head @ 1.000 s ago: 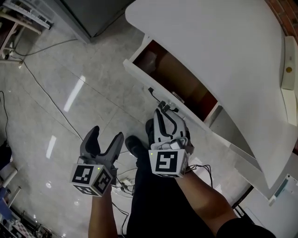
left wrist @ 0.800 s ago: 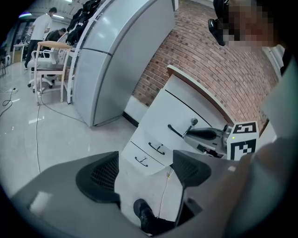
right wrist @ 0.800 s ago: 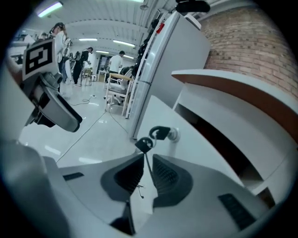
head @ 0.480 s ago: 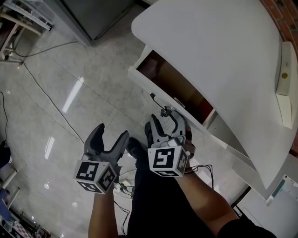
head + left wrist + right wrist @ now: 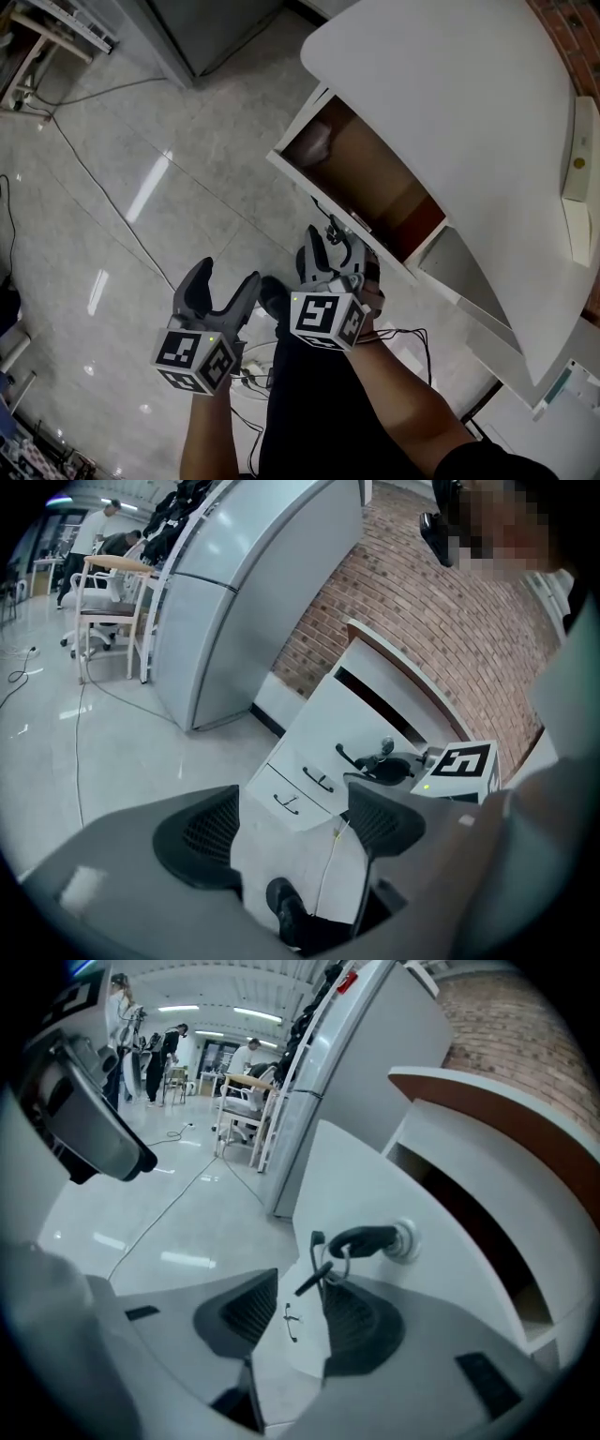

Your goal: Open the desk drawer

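The white desk (image 5: 450, 122) fills the upper right of the head view. Its top drawer (image 5: 361, 178) stands pulled out and shows a bare brown inside. A black key (image 5: 336, 228) sits in the lock of the white drawer front (image 5: 375, 1185), with more keys (image 5: 317, 1274) dangling from it. My right gripper (image 5: 333, 246) hovers just before that key. Its jaws have just opened from shut and eased back slightly; they stand open, with nothing between the pads (image 5: 246, 1309). My left gripper (image 5: 225, 279) hangs open over the floor, holding nothing.
A tall grey cabinet (image 5: 206, 28) stands beyond the desk, against a brick wall (image 5: 412, 602). Cables (image 5: 94, 178) run over the glossy floor. My shoe (image 5: 274, 298) is between the grippers. Two lower drawers (image 5: 300, 789) sit under the open one. A chair (image 5: 103, 602) stands far left.
The right gripper, shut at the key on the drawer front a second ago, has let go and now stands open a little back from it. The left gripper has hardly moved.
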